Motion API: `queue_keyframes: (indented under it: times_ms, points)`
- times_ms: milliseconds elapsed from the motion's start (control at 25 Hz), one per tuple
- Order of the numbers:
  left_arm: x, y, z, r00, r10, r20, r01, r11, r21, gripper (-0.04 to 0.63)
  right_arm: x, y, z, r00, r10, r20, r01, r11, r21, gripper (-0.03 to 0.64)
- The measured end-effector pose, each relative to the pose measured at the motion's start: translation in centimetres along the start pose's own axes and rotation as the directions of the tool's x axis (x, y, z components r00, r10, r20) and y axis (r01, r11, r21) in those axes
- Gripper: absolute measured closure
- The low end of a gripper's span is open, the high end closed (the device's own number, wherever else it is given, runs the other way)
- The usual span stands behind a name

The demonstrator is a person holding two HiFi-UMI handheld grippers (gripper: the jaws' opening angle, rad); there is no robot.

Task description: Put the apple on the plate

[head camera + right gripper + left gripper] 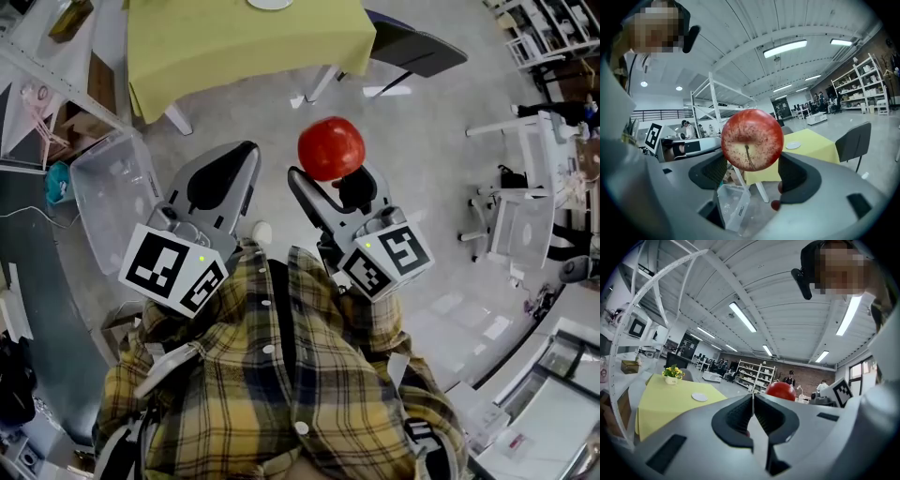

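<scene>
You have one apple (331,148) (752,139), and your right tongs (330,174) (753,165) hold it. The jaws are spread wide and press on its two sides. It hangs in the air over the floor, well short of the tabletop (244,37) far ahead. Your left tongs (247,155) (753,400) are closed tight on nothing, just left of the apple.

One plate (699,397) (792,146) lies on that yellow tabletop, and the head view cuts it off at the top edge. One flower pot (671,375) stands beyond the plate to its left. One clear bin (112,202) sits on the floor at left. The apple's bulk hides where the jaws meet it.
</scene>
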State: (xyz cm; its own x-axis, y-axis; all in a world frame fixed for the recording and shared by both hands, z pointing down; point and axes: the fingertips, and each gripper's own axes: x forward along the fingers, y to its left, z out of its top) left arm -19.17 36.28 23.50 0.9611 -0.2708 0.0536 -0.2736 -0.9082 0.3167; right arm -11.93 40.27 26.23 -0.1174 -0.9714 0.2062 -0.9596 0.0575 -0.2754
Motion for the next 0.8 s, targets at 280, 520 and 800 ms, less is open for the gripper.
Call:
queue_keyframes:
  times_ms: [280,520,800]
  points:
    - [0.4,-2.7,-0.5,0.999,0.051,0.011,-0.051,0.999,-0.004,0.578,-3.3,-1.9,-0.1,1.0,0.014,-0.012,-0.014,1.0,0.01,0.279]
    - [0.2,-1.7,-1.1,0.996,0.088,0.005,-0.088,0.996,-0.03,0.578,-3.6,-2.5,-1.0,0.999,0.018,-0.029,-0.017,0.999,0.036,0.279]
    - [1.4,0.9,-1.0,0.995,0.101,-0.001,-0.101,0.994,-0.042,0.578,-1.1,-3.5,-1.1,0.999,0.016,-0.048,-0.014,0.999,0.043,0.279]
